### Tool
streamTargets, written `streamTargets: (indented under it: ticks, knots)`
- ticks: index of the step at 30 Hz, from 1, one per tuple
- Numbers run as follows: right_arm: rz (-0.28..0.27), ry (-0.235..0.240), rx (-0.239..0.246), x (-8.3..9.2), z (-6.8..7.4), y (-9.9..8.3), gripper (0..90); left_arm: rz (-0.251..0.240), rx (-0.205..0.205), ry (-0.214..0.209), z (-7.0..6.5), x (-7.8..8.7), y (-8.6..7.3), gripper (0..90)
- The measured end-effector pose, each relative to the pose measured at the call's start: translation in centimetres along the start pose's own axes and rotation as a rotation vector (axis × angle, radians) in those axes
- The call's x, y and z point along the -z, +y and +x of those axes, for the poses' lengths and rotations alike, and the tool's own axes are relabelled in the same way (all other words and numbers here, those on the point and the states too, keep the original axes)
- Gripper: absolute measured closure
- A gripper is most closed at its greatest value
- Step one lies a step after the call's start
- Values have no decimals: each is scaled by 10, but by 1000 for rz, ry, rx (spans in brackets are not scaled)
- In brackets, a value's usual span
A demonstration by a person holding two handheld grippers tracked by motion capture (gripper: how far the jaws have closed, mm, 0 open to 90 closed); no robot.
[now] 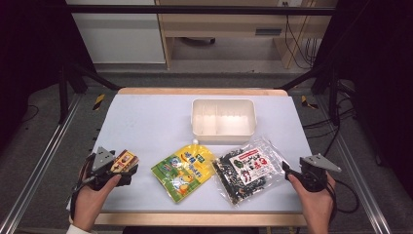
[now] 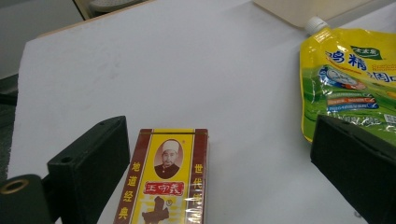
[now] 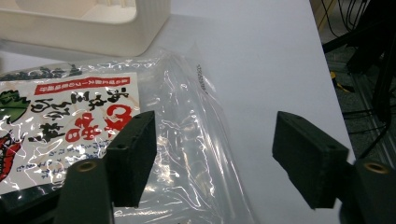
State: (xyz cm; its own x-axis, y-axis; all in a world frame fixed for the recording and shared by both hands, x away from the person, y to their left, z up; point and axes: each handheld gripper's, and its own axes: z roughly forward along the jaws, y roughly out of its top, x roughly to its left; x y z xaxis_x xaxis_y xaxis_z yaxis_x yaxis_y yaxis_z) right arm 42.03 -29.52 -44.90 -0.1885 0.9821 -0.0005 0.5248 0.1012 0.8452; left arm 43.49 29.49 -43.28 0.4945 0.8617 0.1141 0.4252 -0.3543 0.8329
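**Both tongs spread wide at the near edge of the worktop**

The left tongs (image 2: 219, 163) sit at the near left of the white worktop (image 1: 146, 122), jaws wide apart. A red and yellow box (image 2: 166, 182) lies flat between them, close to the left jaw and well short of the right one, unclamped. The left hand (image 1: 90, 197) holds these tongs from below.

The right tongs (image 3: 215, 156) are at the near right, jaws also apart. The left jaw hangs over the clear edge of a seaweed bag (image 3: 70, 121); bare worktop lies under the right jaw.

A yellow pouch (image 1: 184, 168) lies between box and bag. Behind them stands a white bin (image 1: 223, 119), upright, well apart from both tongs.
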Motion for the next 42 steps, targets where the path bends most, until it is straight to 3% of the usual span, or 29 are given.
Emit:
streamTargets:
  ticks: [7,14,19,31,42]
  knots:
    - [19,19,-39,-1,-13,-7,476,3,-14,-4,-2,-1,1,55]
    - [36,52,-40,-3,-14,-9,538,13,-34,-8,-4,-2,1,64]
    - [58,55,-50,-8,-16,-12,551,23,-52,-10,-6,-3,1,65]
    - [132,101,-144,-23,-30,-21,611,28,-76,-18,-10,-3,2,72]
    - [136,138,-178,-24,-30,-23,706,31,-80,-22,-11,-4,2,76]
